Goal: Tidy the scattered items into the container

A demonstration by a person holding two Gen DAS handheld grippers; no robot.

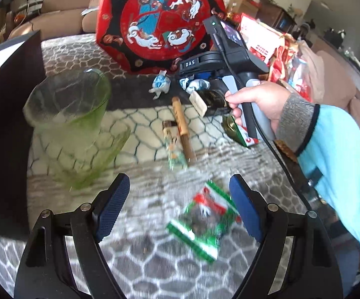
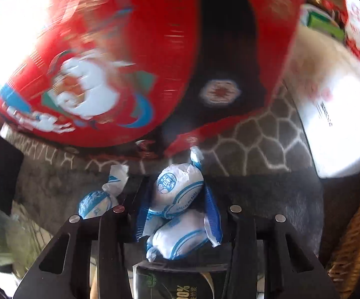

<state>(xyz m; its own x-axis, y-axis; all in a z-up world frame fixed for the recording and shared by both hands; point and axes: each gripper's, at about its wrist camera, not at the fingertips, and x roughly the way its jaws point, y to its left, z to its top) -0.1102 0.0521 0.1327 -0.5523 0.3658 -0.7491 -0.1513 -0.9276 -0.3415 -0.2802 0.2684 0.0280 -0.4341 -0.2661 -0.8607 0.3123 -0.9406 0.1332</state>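
Note:
My left gripper (image 1: pixel 180 209) is open and empty, just above a green, red and white snack packet (image 1: pixel 205 221) on the patterned cloth. A green translucent container (image 1: pixel 72 124) stands to its left. Beyond lie a brown stick (image 1: pixel 182 127), a small green packet (image 1: pixel 173 147) and a white-blue wrapped candy (image 1: pixel 160 84). My right gripper (image 2: pixel 177 199) is shut on two white-blue wrapped candies (image 2: pixel 177 191); another candy (image 2: pixel 96 203) lies to the left. The right gripper also shows in the left wrist view (image 1: pixel 195 83), held by a hand.
A red octagonal box lid (image 1: pixel 160 22) leans at the back. A black packet (image 1: pixel 215 102) and a green-gold packet (image 1: pixel 237 129) lie under the right hand. A wicker basket (image 2: pixel 354 244) is at right. A dark board (image 1: pixel 8 124) stands at left.

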